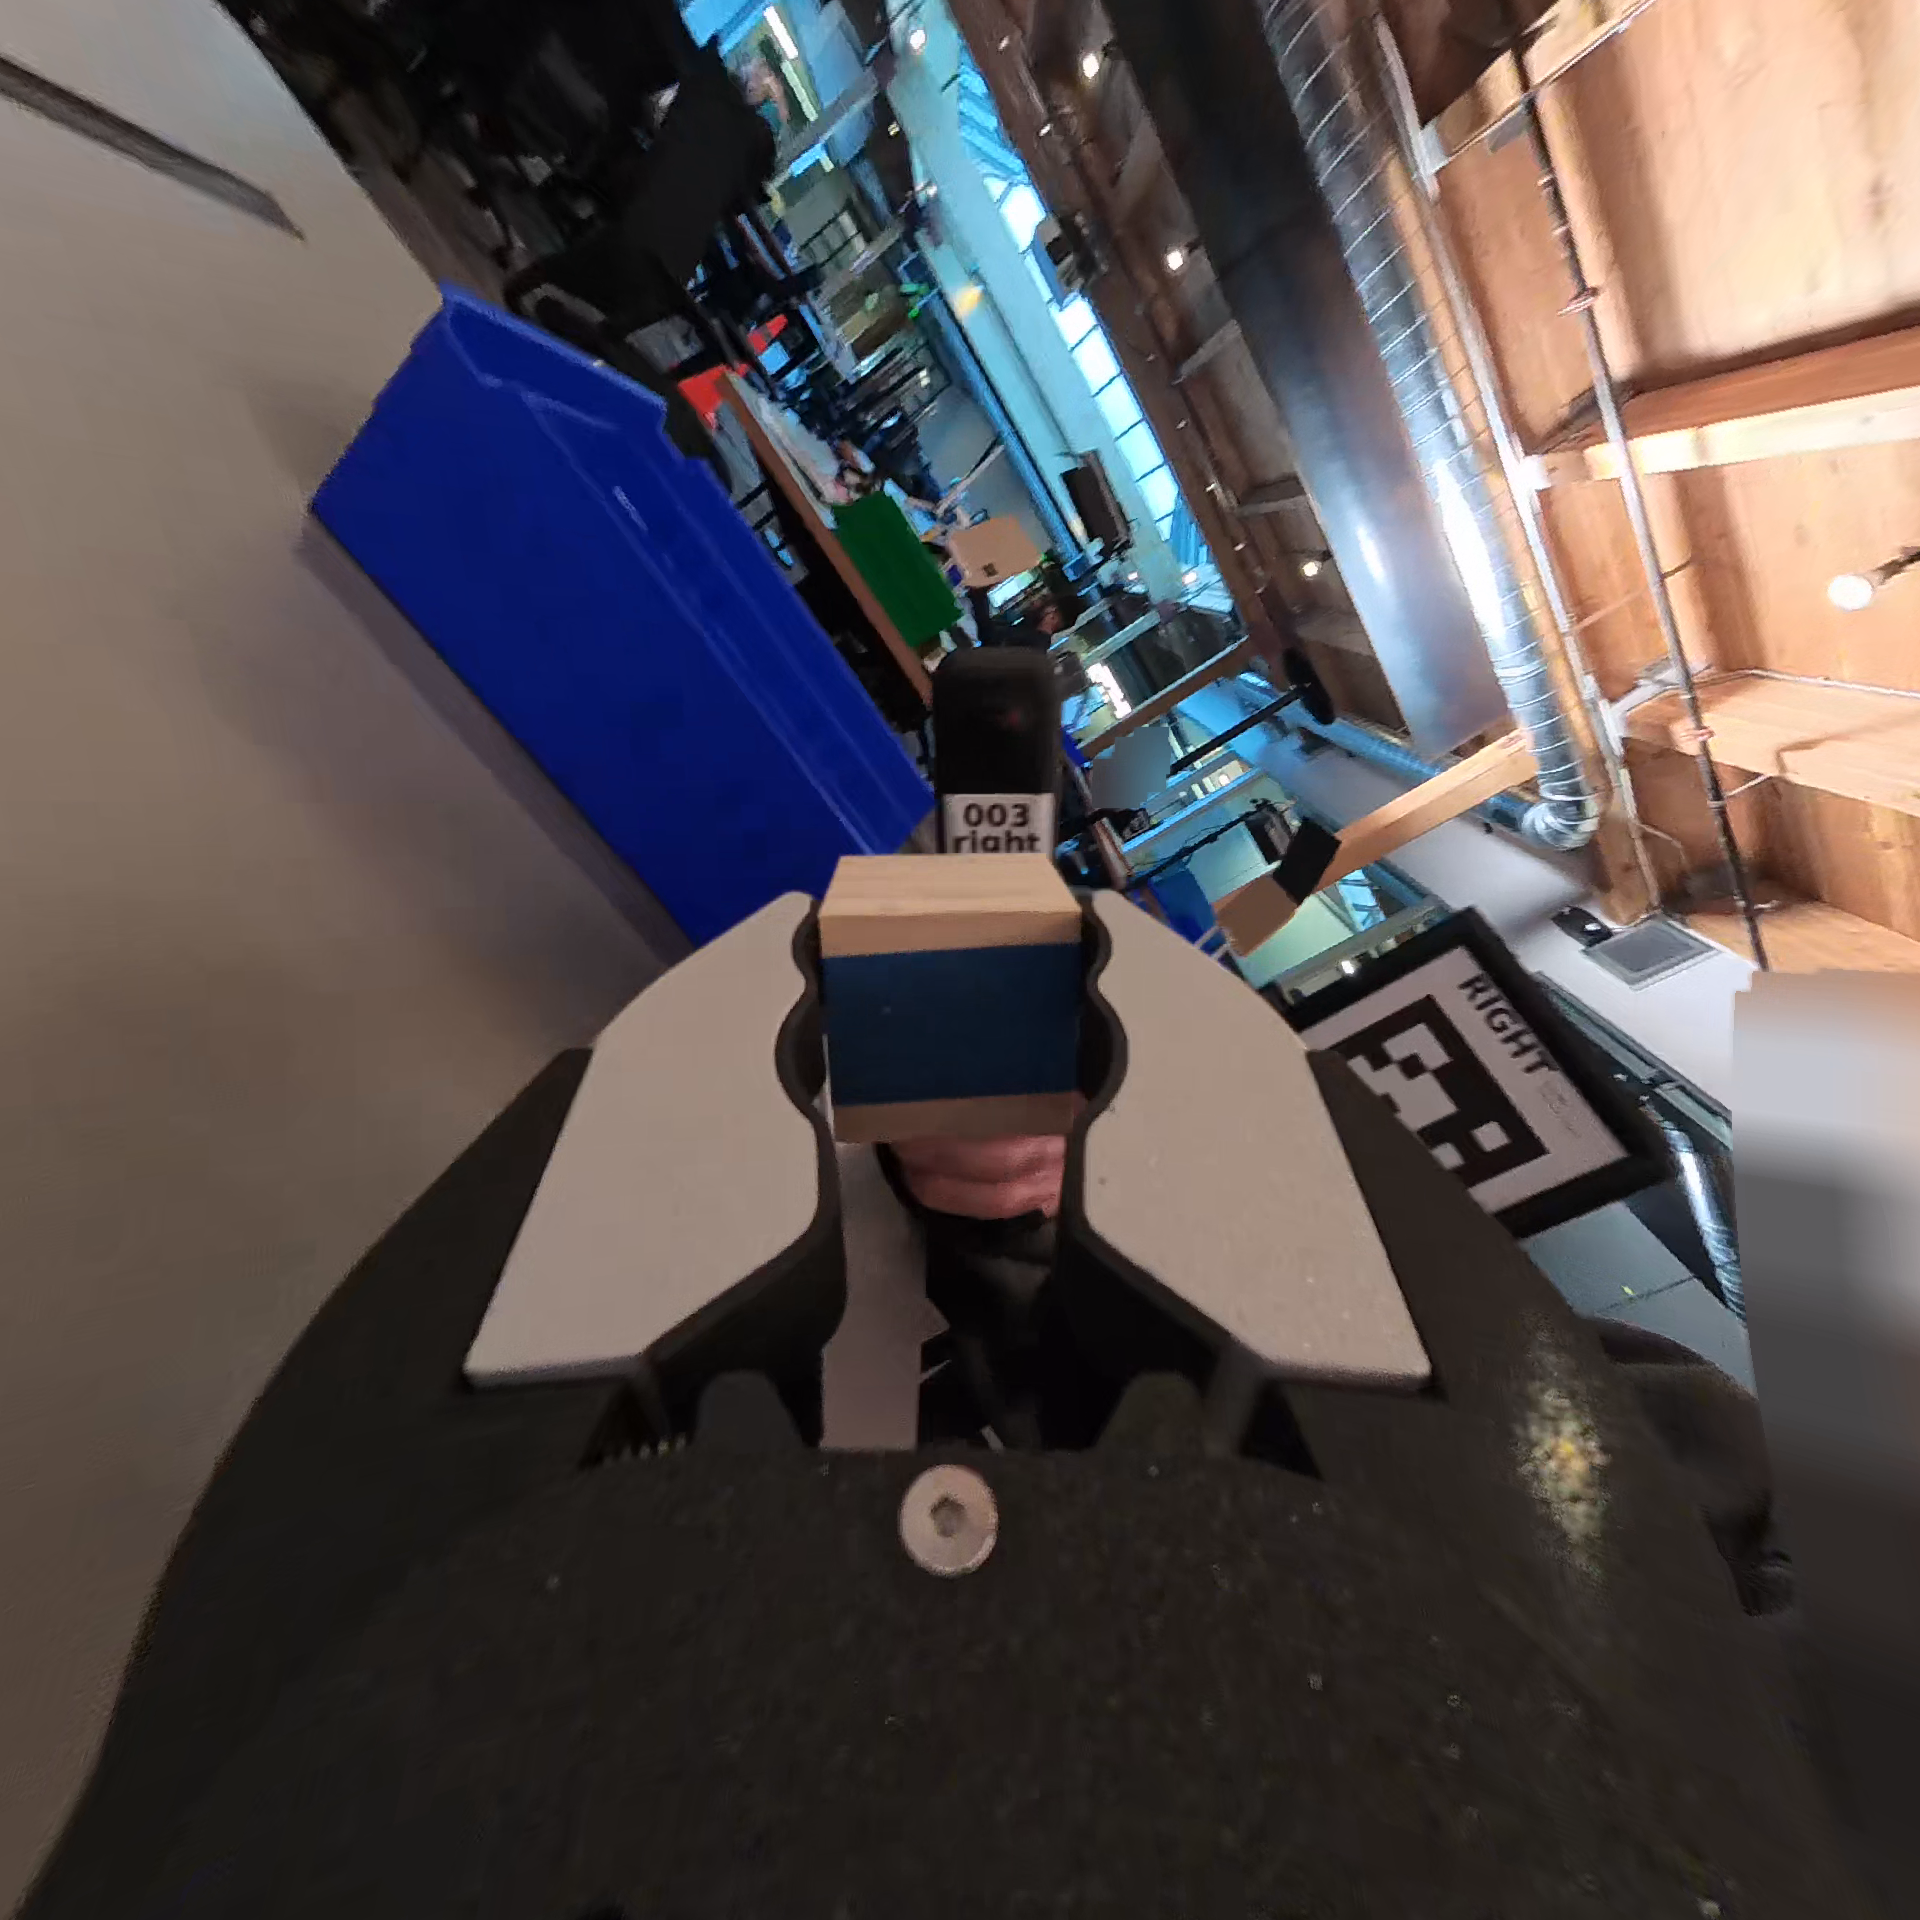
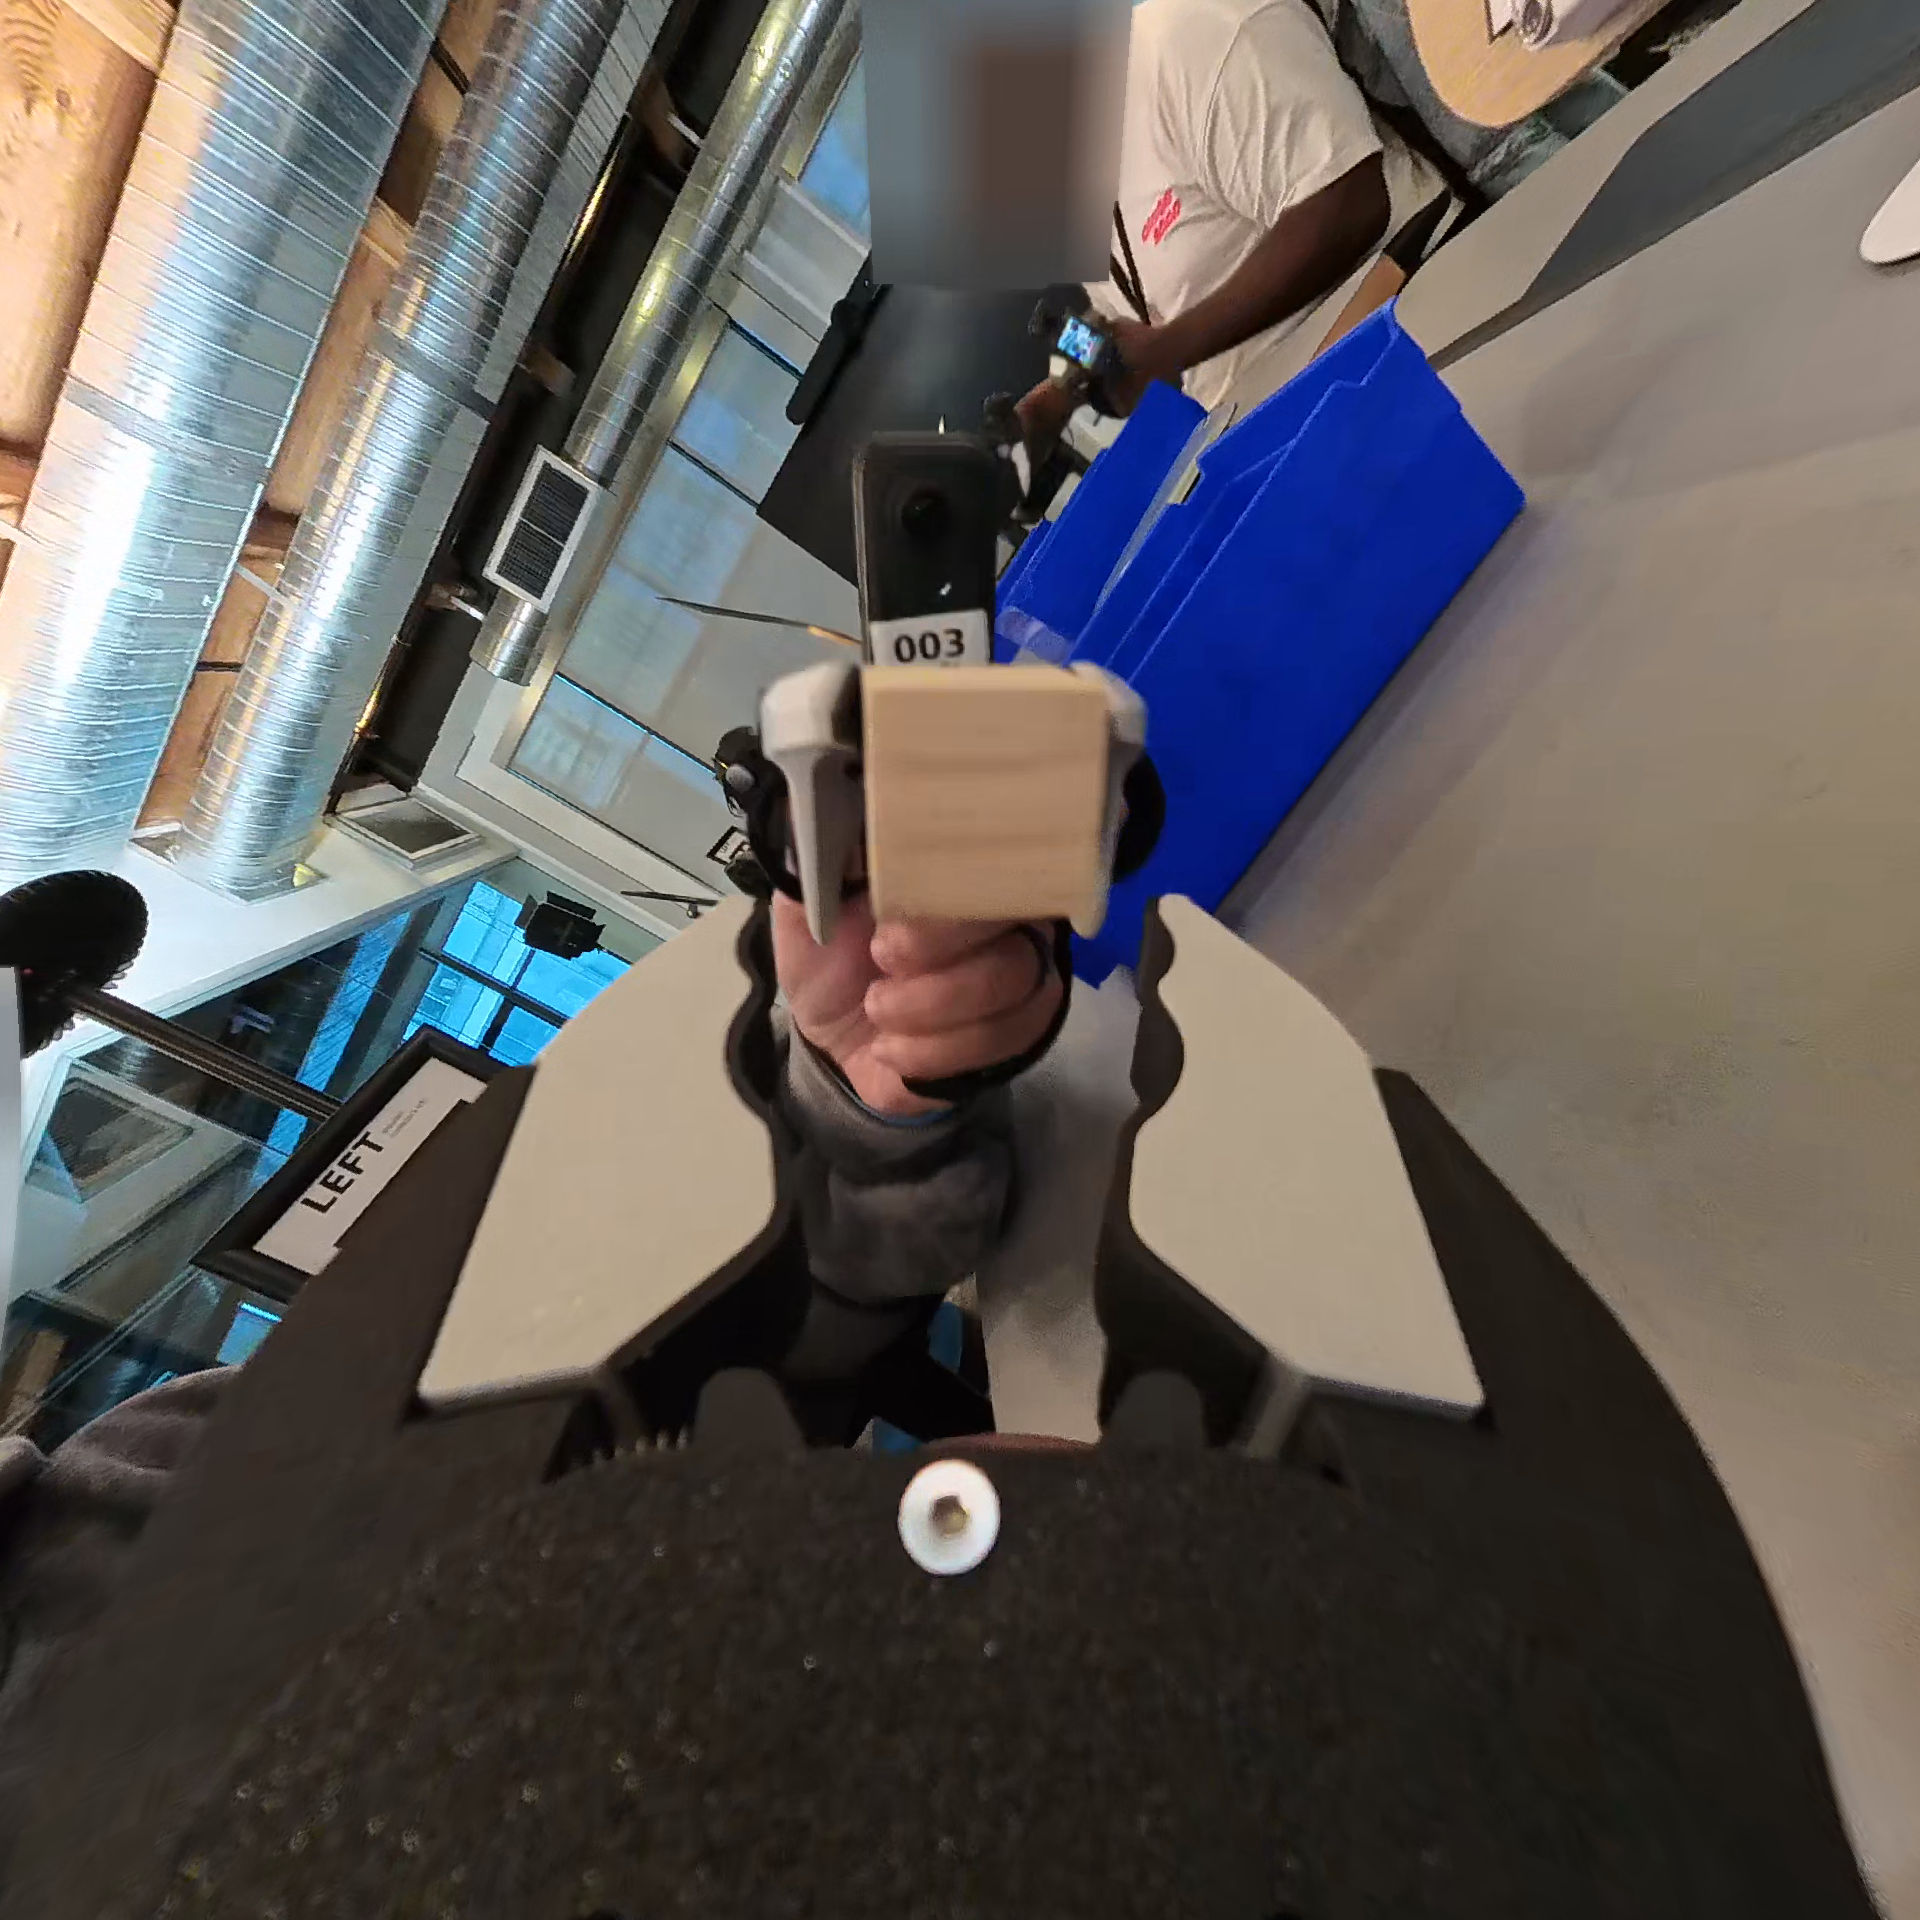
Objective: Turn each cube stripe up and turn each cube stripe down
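Note:
My left gripper (image 1: 951, 935) is shut on a wooden cube (image 1: 951, 1023), held in the air. The cube's blue stripe faces the left wrist camera as a wide band across the middle. The right wrist view looks straight at the same cube (image 2: 982, 800) from the other side and shows only a plain wooden face, clamped between the left gripper's pale fingers (image 2: 816, 810). My right gripper (image 2: 951, 935) is open and empty just short of the cube, its jaws spread wider than it. In the left wrist view only the right gripper's black camera body (image 1: 992, 748) shows behind the cube.
A blue plastic bin (image 1: 582, 623) stands on the grey table (image 1: 156, 831); it also shows in the right wrist view (image 2: 1299, 582). A person in a white shirt (image 2: 1236, 187) stands beyond the bin. Both views are rolled sideways, with ceiling ducts behind.

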The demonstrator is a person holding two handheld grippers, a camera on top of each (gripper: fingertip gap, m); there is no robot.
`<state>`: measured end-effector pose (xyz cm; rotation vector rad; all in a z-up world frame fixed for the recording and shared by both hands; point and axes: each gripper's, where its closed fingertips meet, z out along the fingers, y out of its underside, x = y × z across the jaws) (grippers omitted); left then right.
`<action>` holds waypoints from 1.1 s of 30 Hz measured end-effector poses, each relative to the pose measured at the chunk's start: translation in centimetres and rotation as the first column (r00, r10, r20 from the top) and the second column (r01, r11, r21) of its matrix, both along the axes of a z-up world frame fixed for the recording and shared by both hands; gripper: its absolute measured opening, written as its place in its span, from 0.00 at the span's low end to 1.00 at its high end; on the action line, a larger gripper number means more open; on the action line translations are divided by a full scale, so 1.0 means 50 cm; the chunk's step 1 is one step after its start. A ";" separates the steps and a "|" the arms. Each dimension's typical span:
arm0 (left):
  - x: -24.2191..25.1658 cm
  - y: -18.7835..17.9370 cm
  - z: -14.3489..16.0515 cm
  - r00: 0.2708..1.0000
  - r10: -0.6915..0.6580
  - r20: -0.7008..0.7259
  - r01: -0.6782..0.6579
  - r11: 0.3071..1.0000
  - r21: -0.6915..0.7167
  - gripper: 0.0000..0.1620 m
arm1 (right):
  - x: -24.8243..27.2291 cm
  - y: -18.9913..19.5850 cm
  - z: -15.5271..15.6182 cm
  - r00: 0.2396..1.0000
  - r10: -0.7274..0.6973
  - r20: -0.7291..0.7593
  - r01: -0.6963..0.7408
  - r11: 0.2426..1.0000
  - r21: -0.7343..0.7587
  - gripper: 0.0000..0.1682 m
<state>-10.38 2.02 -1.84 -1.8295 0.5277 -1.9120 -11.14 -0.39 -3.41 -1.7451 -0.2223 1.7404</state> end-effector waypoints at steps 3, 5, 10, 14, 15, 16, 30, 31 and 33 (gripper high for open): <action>0.019 -0.012 -0.009 1.000 -0.021 0.004 0.021 1.000 -0.001 0.27 | 0.001 0.008 -0.003 1.000 -0.025 -0.016 0.025 1.000 -0.006 0.37; 0.027 -0.014 -0.014 1.000 -0.012 -0.004 0.012 1.000 0.000 0.27 | -0.002 0.009 -0.009 1.000 -0.021 -0.021 0.021 1.000 -0.014 0.35; 0.043 -0.019 -0.026 1.000 0.007 -0.027 -0.007 1.000 -0.002 0.27 | -0.001 0.012 -0.023 0.999 -0.018 -0.040 0.017 1.000 -0.022 0.27; 0.044 -0.023 -0.024 0.999 0.003 -0.052 -0.002 1.000 0.015 0.27 | 0.001 0.010 -0.018 0.999 -0.020 -0.039 0.020 1.000 -0.006 0.27; 0.041 -0.026 -0.025 0.997 -0.001 -0.082 0.004 0.999 0.035 0.28 | 0.004 0.010 -0.016 0.999 -0.025 -0.021 0.025 1.000 0.006 0.27; 0.034 -0.023 -0.027 0.993 0.020 -0.120 -0.011 0.997 0.071 0.34 | 0.009 0.011 -0.013 0.999 -0.033 -0.001 0.033 0.999 0.019 0.27; -0.179 -0.014 -0.245 0.427 0.581 -0.693 -0.082 0.788 0.610 0.42 | 0.476 0.086 -0.005 0.236 -0.464 0.854 0.364 0.857 0.365 0.27; -0.175 -0.015 -0.243 0.428 0.581 -0.692 -0.073 0.786 0.614 0.43 | 0.509 0.092 -0.031 0.164 -0.403 0.901 0.380 0.868 0.319 0.27; -0.173 -0.016 -0.244 0.413 0.596 -0.688 -0.053 0.770 0.636 0.42 | 0.549 0.117 -0.087 0.100 -0.287 0.953 0.419 0.881 0.221 0.27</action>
